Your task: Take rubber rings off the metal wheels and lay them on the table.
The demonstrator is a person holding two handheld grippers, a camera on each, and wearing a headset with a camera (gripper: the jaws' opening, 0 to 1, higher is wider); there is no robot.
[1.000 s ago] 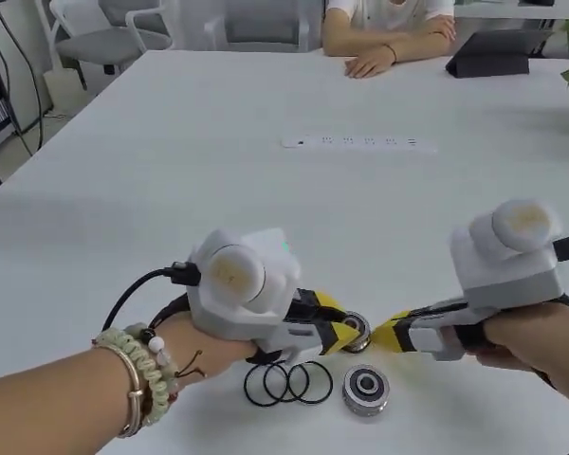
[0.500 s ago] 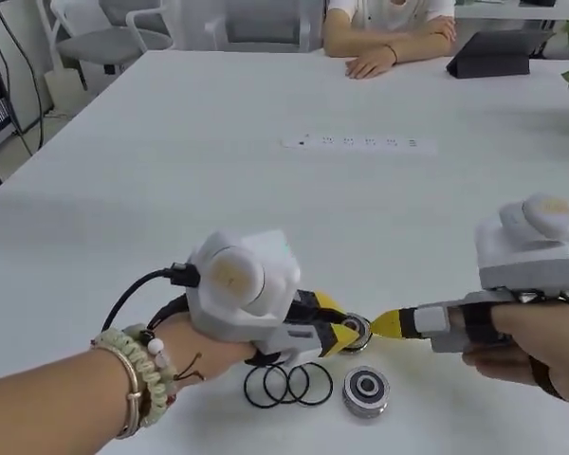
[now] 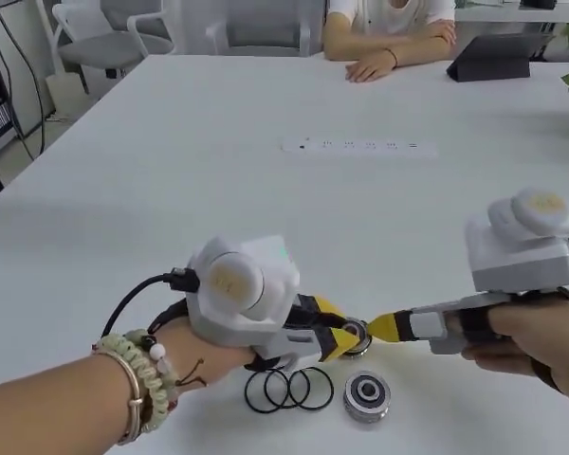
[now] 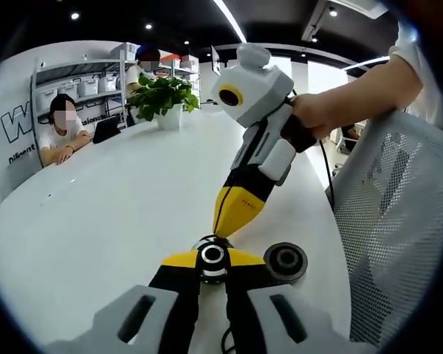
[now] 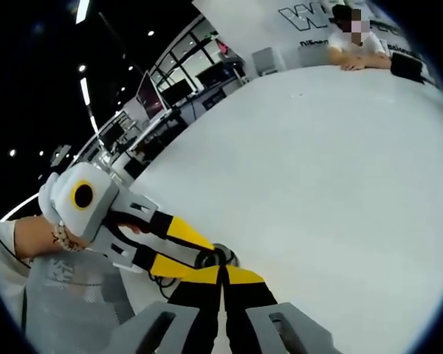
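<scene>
My left gripper [image 3: 346, 338] is shut on a small metal wheel [image 3: 357, 334] and holds it just above the table. That wheel [image 4: 212, 258] sits between the yellow jaws in the left gripper view, with a black rubber ring [image 4: 204, 241] on its rim. My right gripper [image 3: 377, 328] comes in from the right, jaws together, pinching that ring at the wheel's edge [image 5: 221, 256]. Three loose black rings [image 3: 289, 389] lie overlapping on the table below the left gripper. A second wheel [image 3: 367, 393] lies flat beside them, also seen as a wheel [image 4: 285, 259] right of the left jaws.
The white table [image 3: 266, 190] stretches far ahead. A white power strip [image 3: 360, 145] lies mid-table. A person sits at the far end with hands [image 3: 370, 64] on the table beside a dark tablet case [image 3: 498, 55]. Chairs [image 3: 104, 33] stand at the far left.
The right hand and gripper body have shifted to the right and flattened out, while its tips stay at the wheel. The left gripper, loose rings and second wheel have not moved.
</scene>
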